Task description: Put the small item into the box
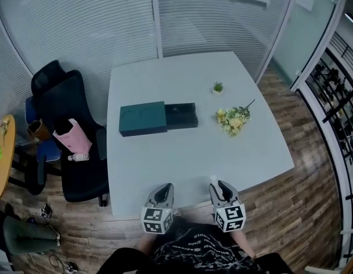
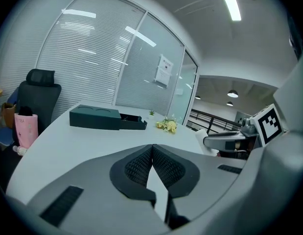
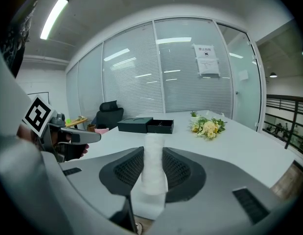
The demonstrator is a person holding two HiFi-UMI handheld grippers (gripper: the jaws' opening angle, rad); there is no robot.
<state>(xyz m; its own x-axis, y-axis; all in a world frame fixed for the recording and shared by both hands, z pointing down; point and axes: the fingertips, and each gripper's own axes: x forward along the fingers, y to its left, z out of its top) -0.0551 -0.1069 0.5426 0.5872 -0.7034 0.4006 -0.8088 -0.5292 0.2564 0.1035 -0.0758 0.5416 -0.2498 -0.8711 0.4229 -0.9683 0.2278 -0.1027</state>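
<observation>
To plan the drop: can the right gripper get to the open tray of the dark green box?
Probably yes. The right gripper, shut on a white padded roll, faces the dark green box across the pale grey table; nothing stands between, and the open tray is uncovered.

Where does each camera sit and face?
Head view: on the head, steeply down at the table; left gripper, right gripper, torso show.
Left gripper view: on that gripper, along shut jaws toward the box; right gripper at right.
Right gripper view: on that gripper, along jaws clamping a white item; left gripper at left.
All share box, flowers.
</observation>
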